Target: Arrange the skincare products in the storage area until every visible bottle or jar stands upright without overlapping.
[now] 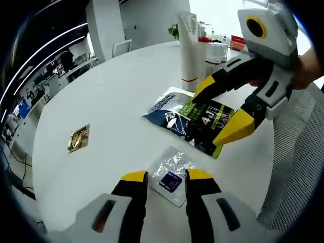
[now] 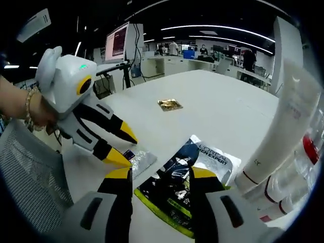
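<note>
In the left gripper view, the left gripper [image 1: 167, 176] hovers with jaws apart over a small clear sachet [image 1: 171, 175] on the white table [image 1: 101, 111], apparently lining up to take it. The right gripper [image 1: 227, 110], wide open, straddles the dark packets [image 1: 195, 119]. The upright tube [image 1: 188, 48] and bottles [image 1: 215, 53] stand beyond.

In the right gripper view, the right gripper [image 2: 159, 173] hangs open over the packets [image 2: 177, 185]; the tube [image 2: 281, 131] stands at right, near the bottles [image 2: 298, 172]. The left gripper [image 2: 121, 147] aims its open tips at the sachet [image 2: 139, 159].
</note>
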